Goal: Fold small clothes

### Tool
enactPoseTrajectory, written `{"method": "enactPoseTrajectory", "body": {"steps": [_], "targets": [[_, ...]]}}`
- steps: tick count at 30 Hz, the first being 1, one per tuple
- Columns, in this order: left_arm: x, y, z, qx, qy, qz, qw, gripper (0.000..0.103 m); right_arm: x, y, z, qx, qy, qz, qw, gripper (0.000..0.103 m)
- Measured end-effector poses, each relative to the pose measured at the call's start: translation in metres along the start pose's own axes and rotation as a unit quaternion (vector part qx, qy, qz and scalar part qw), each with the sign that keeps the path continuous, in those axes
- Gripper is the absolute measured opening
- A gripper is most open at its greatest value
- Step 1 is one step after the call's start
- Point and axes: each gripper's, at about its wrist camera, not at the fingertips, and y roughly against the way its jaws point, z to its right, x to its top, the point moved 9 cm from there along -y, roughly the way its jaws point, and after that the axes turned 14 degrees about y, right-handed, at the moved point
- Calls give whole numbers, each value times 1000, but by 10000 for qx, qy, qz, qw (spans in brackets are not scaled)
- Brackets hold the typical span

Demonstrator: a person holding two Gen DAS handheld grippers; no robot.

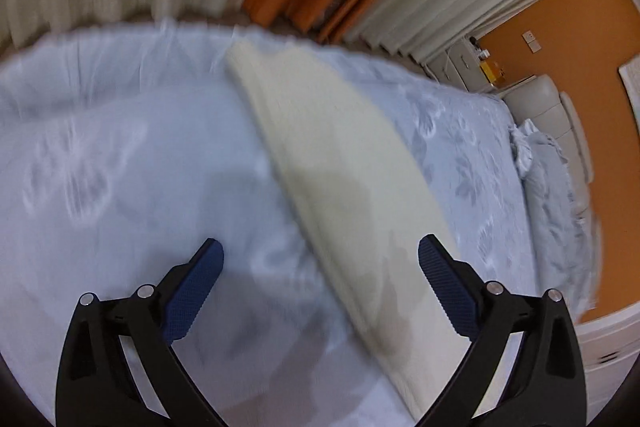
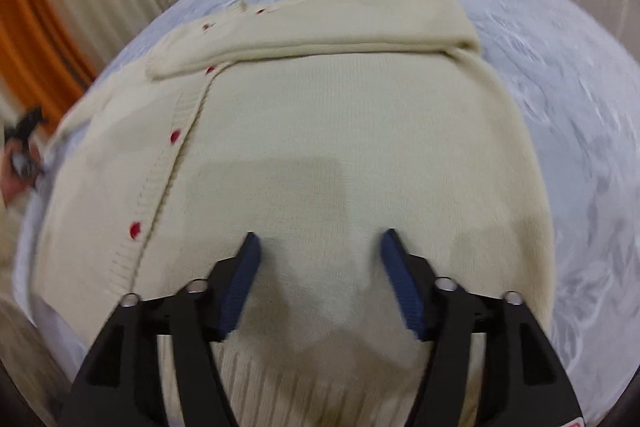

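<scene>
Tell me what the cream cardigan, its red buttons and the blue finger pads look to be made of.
Cream cardigan: a soft knit, wool or acrylic, matte; fine stitch rows and ribbed hem and button band show. Red buttons: small, smooth and solid in colour, probably plastic, too blurred to be sure. Blue pads on the right gripper's fingers: matte with a fine ridged texture, likely rubber or moulded plastic.

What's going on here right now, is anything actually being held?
No. A person is folding a cream cardigan with red buttons on a bed with a pale blue sheet. Both handheld grippers are open and grip nothing. The right gripper hovers over the cardigan's body, where one sleeve is already folded across the top. The left gripper hangs off to the side, mostly over the sheet, with the garment's edge running between its fingers. Both views are motion-blurred.
</scene>
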Motion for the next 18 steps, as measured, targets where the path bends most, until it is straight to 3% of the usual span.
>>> {"method": "enactPoseTrajectory", "body": {"steps": [1, 2, 3, 5, 8, 11, 12, 14, 15, 16, 17, 18], "targets": [[-2, -6, 10, 35, -212, -118, 9997, 59, 0, 0, -4, -31, 78, 10, 10000, 75], [-9, -14, 21, -36, -411, -459, 9981, 12, -2, 0, -7, -78, 134, 37, 9999, 77], [-11, -19, 26, 72, -522, -583, 9969, 9, -1, -2, -8, -106, 152, 49, 9998, 78], [-9, -4, 47, -74, -750, -296, 9967, 9, -2, -1, -8, -103, 125, 75, 9998, 79], [-36, 45, 113, -791, -1530, -8, 9851, 9, 0, -1, -6, 28, -26, 127, 9999, 83], [-104, 110, 179, -1720, -2500, -24, 9528, 9, 5, -3, -4, 89, -104, 157, 9998, 86], [-144, 133, 200, -2063, -2866, -142, 9355, 9, 6, -3, -4, 90, -130, 167, 9997, 87], [-211, 157, 217, -2461, -3360, -547, 9075, 9, 8, -3, -3, 147, -235, 193, 9994, 87], [-260, 163, 221, -2564, -3643, -885, 8909, 11, 9, -2, -1, 218, -327, 210, 9990, 87], [-296, 163, 218, -2568, -3810, -1156, 8806, 12, 10, -1, 1, 304, -436, 232, 9983, 86], [-332, 160, 211, -2550, -3975, -1448, 8695, 17, 10, 0, 4, 440, -597, 259, 9969, 86], [-379, 150, 190, -2367, -4195, -1778, 8582, 40, 11, 1, 7, 547, -732, 284, 9954, 86]]}}
